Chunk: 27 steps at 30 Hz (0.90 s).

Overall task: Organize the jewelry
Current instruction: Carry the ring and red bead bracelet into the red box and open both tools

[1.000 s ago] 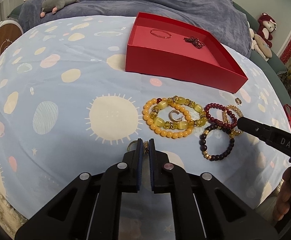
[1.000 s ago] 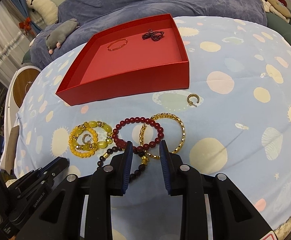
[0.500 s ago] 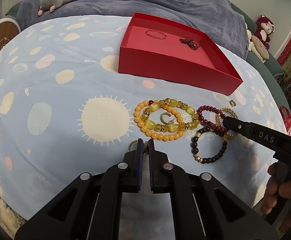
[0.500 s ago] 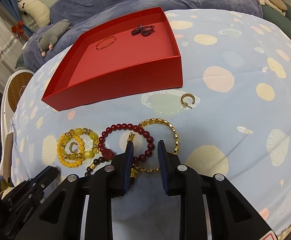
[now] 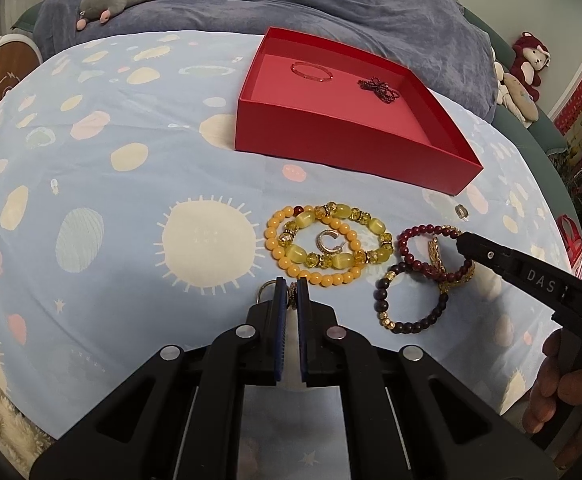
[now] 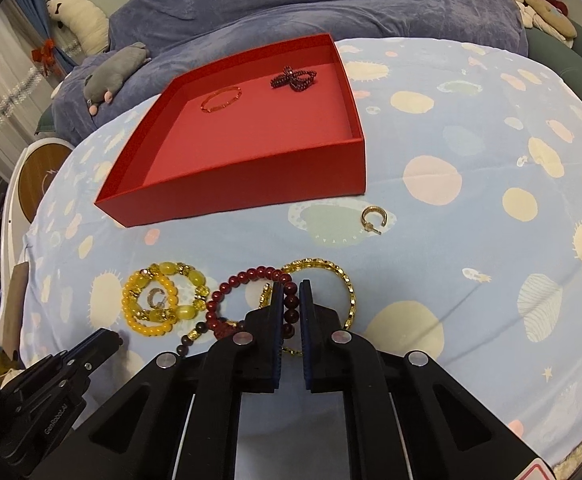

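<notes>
Left wrist view: the left gripper (image 5: 291, 292) is clenched on a small gold-coloured ring-shaped trinket (image 5: 269, 291) lying on the pale blue bedsheet printed with suns and planets (image 5: 111, 200). Beyond it stands a shallow, open red cardboard box (image 5: 343, 148), holding two pieces well apart on its floor: a thin pinkish bangle (image 5: 311, 71) toward the far left and a dark red beaded bow-shaped piece (image 5: 379, 88) to its right. Outside the box, on the sheet, lie a yellow beaded bracelet pair (image 5: 327, 248) encircling a small C-shaped gold ear cuff (image 5: 328, 241), a dark red beaded bracelet (image 5: 431, 252), a dark brown beaded bracelet (image 5: 411, 300) and a small hoop earring (image 5: 461, 211). The right gripper (image 5: 467, 242) reaches in from the right over the red bracelet. Right wrist view: the right gripper, its jaws having just been closing, grasps the dark red beaded bracelet, beads pinched between the blue pads (image 6: 278, 320). A gold chain-link bangle (image 6: 343, 284) lies overlapped just beside it. The box contents appear again, bangle left, bow right; the hoop earring rests on the sheet near the box's front corner.
</notes>
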Available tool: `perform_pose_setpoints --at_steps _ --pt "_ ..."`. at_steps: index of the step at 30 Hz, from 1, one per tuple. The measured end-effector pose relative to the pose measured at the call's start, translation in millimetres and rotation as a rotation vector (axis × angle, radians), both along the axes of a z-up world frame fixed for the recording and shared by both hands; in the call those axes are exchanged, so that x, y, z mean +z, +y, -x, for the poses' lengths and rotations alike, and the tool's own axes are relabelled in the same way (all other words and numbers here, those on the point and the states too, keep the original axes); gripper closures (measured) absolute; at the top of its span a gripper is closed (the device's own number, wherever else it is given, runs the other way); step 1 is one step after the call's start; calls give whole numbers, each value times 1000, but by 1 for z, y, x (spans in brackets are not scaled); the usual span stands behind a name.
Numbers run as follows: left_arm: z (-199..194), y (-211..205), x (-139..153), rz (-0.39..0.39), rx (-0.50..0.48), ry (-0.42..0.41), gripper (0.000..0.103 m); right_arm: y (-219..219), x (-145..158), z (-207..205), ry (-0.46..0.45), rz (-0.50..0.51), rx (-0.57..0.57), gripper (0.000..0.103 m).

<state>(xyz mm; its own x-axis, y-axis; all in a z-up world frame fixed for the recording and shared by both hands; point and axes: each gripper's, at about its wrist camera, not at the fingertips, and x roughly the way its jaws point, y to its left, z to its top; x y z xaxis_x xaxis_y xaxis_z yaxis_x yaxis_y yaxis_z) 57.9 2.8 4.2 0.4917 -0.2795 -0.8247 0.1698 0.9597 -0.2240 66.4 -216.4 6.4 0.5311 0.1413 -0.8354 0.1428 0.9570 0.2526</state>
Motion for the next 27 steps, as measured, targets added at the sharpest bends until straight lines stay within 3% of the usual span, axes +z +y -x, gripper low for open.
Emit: perform_pose_setpoints --at_steps 9,17,22,27 --pt "-16 -4 46 36 -26 -46 98 9 69 -7 -114 12 78 96" --pt "-84 -20 98 38 -83 -110 98 9 118 -58 -207 30 133 96" --pt "-141 -39 113 44 -103 -142 98 3 123 -109 -216 22 132 96" --pt "-190 -62 96 15 -118 -122 98 -3 101 -153 -174 -13 117 96"
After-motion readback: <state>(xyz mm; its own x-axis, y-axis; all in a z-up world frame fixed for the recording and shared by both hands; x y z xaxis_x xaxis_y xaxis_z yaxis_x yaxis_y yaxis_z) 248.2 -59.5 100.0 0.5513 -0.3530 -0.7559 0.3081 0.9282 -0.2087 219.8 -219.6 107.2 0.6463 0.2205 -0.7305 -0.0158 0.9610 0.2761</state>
